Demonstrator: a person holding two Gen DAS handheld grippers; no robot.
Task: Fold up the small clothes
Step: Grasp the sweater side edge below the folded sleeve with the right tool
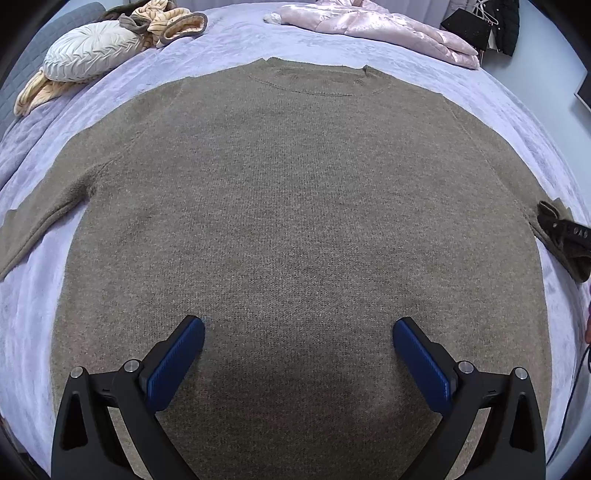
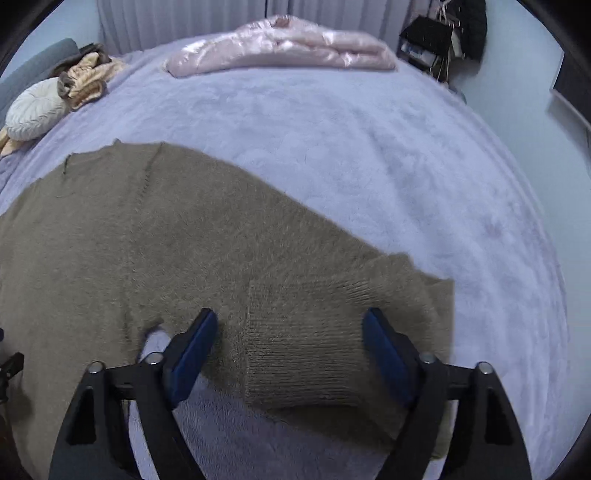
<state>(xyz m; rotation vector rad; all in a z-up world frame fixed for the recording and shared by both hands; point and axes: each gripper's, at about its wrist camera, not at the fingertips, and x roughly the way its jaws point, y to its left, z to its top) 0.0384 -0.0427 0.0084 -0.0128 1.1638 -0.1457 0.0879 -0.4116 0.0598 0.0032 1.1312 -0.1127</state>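
An olive-brown knit sweater lies flat on the lilac bed cover, neck at the far side, sleeves out to both sides. My left gripper is open above the lower body of the sweater, holding nothing. In the right wrist view the sweater fills the left, and its right sleeve cuff lies between the blue pads of my right gripper. The right jaws stand wide open on either side of the cuff. The right gripper also shows at the right edge of the left wrist view, by the sleeve.
The lilac bed cover stretches far and right. A folded pink quilt lies at the far edge. A white round cushion and striped beige clothes sit at the far left. Dark bags hang at the far right.
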